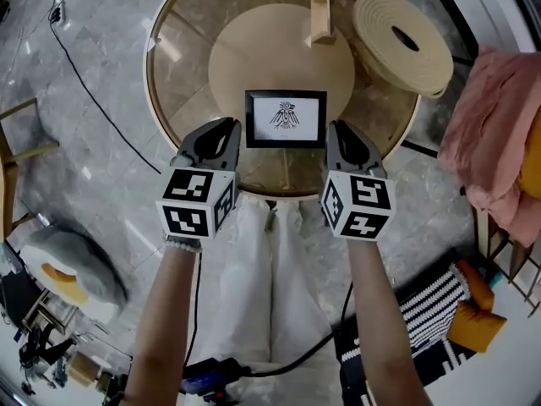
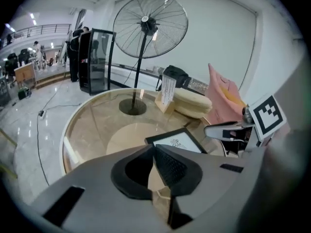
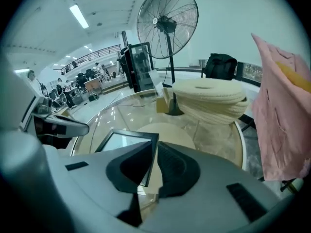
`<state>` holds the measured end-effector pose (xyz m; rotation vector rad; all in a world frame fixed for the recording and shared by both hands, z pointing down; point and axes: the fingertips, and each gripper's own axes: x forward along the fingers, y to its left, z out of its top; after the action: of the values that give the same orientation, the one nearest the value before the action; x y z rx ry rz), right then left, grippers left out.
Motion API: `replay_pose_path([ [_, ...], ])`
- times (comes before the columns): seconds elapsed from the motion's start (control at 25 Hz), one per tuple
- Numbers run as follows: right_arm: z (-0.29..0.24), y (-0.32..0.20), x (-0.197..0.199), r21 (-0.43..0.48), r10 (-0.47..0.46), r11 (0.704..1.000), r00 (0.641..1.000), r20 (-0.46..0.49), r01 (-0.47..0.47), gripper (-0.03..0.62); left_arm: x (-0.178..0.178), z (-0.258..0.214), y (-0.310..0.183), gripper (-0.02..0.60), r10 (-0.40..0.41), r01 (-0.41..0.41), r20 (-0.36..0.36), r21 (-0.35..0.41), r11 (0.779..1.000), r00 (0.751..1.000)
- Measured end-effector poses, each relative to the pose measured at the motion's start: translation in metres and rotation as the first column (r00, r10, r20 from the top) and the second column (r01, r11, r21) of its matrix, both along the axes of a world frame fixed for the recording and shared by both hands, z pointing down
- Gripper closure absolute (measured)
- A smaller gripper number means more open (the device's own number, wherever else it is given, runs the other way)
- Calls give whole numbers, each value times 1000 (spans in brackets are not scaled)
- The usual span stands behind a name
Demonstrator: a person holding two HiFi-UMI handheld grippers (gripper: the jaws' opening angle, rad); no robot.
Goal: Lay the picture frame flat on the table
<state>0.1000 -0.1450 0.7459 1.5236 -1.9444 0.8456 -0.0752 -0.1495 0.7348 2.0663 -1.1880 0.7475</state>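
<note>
Left gripper grasping the picture frame's left edge; right gripper clenched on its right edge; frame near the desk's front edge.

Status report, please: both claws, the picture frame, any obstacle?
Left claw, right claw: each closed on one side edge of picture frame. It is by round table's near rim; flat or not, unclear. Wooden stand, coiled roll behind, apart.
</note>
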Motion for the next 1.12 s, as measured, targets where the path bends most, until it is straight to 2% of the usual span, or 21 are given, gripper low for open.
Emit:
replay_pose_path([
  [0.08,-21,1,0,32,-10,999,1000,-3,11,542,-1,-24,0,557,18,-18,-7,53,998,1000],
  [0.44,-145,-2,-9,176,-41,984,999,13,38,550,14,-151,0,565,79,-63,-71,198,978,994],
  [0.68,-227,-1,-12,260,-52,965,997,48,38,553,29,-238,3,565,155,-124,-83,299,946,984],
  [0.84,-277,7,-11,321,-76,945,996,36,60,553,35,-289,12,565,193,-151,-85,359,921,977],
  [1.12,-350,20,-5,417,-66,908,997,42,43,554,38,-356,27,565,236,-177,-79,446,877,969],
])
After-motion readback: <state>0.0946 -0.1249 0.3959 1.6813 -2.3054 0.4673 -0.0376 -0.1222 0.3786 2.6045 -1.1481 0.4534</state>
